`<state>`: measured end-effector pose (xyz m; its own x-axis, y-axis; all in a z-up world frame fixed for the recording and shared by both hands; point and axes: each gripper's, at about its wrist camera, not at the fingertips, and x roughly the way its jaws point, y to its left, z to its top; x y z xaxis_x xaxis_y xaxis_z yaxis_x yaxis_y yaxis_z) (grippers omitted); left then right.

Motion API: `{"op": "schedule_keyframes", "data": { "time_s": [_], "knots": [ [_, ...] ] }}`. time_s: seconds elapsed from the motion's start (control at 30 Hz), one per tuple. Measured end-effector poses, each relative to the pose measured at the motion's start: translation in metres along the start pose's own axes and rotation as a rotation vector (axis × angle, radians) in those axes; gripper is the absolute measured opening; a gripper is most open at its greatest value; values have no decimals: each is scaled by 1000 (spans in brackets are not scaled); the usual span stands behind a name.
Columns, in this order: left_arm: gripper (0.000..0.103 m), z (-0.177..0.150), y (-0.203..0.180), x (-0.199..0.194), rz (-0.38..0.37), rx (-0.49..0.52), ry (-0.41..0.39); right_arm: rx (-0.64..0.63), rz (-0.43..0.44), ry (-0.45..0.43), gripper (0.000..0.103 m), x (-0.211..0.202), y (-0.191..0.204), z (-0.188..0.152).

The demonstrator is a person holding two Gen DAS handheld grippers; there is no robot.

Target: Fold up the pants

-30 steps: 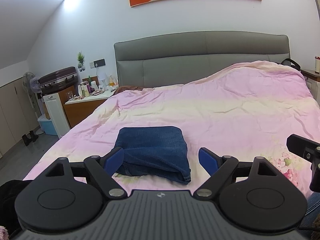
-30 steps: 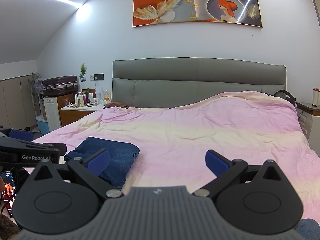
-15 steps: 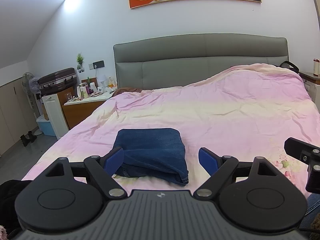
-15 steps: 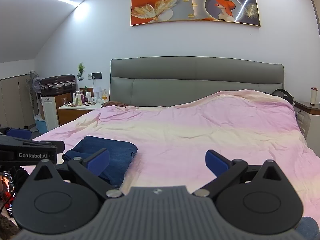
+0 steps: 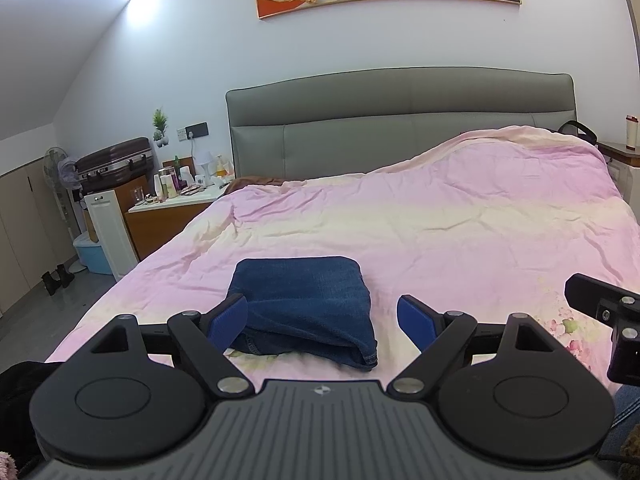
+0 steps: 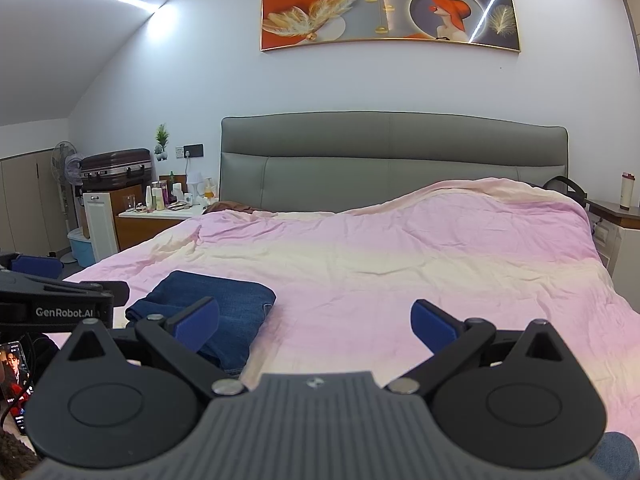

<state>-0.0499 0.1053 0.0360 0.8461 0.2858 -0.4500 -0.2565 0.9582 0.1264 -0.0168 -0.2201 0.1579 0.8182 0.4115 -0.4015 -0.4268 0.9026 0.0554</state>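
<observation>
Since the earlier frame both views are raised slightly, the left gripper (image 5: 322,314) and right gripper (image 6: 314,322) being held released above the folded pants (image 5: 304,302) at lower centre, apparently soft, thick denim best gripped at its edges.

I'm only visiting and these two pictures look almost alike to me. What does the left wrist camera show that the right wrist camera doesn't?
Only the left wrist view shows dark boots on the floor and the folded jeans lying straight ahead between the open left gripper.

Only the right wrist view shows a phone screen at the lower left and the whole wall painting.

Both show the jeans on the pink quilt, the grey headboard, the suitcase, and the right gripper, open and empty.
</observation>
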Motion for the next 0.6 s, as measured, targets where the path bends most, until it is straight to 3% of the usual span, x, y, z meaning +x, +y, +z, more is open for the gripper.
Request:
{"op": "schedule_keyframes", "data": {
  "time_s": [0.6],
  "knots": [
    [99, 0, 1, -1, -14, -1, -1, -5, 1, 3, 98, 0, 0, 0]
  ]
}}
